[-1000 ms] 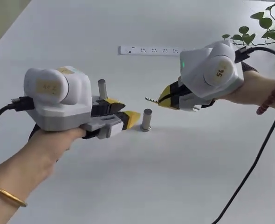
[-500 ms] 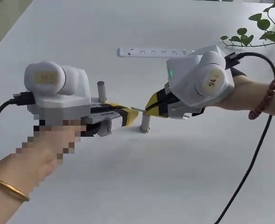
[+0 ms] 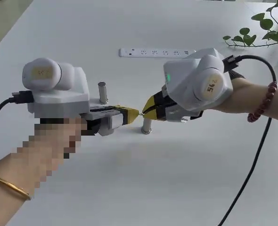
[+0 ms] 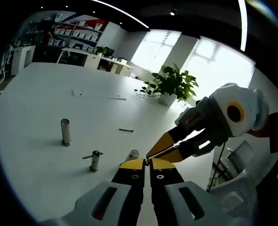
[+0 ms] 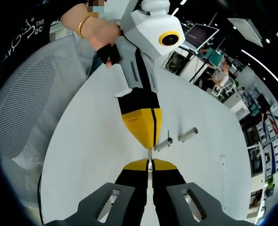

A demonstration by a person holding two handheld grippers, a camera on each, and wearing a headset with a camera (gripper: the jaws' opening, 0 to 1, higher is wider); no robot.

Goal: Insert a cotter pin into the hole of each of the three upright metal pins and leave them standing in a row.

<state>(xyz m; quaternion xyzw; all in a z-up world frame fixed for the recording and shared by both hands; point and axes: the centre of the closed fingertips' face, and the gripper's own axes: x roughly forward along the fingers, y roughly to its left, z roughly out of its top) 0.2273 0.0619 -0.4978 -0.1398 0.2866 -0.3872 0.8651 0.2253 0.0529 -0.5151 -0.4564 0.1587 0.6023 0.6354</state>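
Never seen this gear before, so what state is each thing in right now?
left gripper: shut on held cotter pin
right gripper: shut on held cotter pin
far metal pin: upright, bare
middle metal pin: upright, already pinned
near metal pin: upright, mostly hidden
loose cotter pin: lying on table

A white power strip (image 3: pixel 157 52) lay on the white table (image 3: pixel 129 188), well apart from a leafy plant (image 3: pixel 244 32) at the far corner.

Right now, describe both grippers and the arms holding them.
Left gripper and right gripper: white-grey rounded housings, yellowish number stickers, yellow-tipped black jaws, black cables. Green light on the right one. Gold bangle on left wrist, reddish bead bracelet on right.
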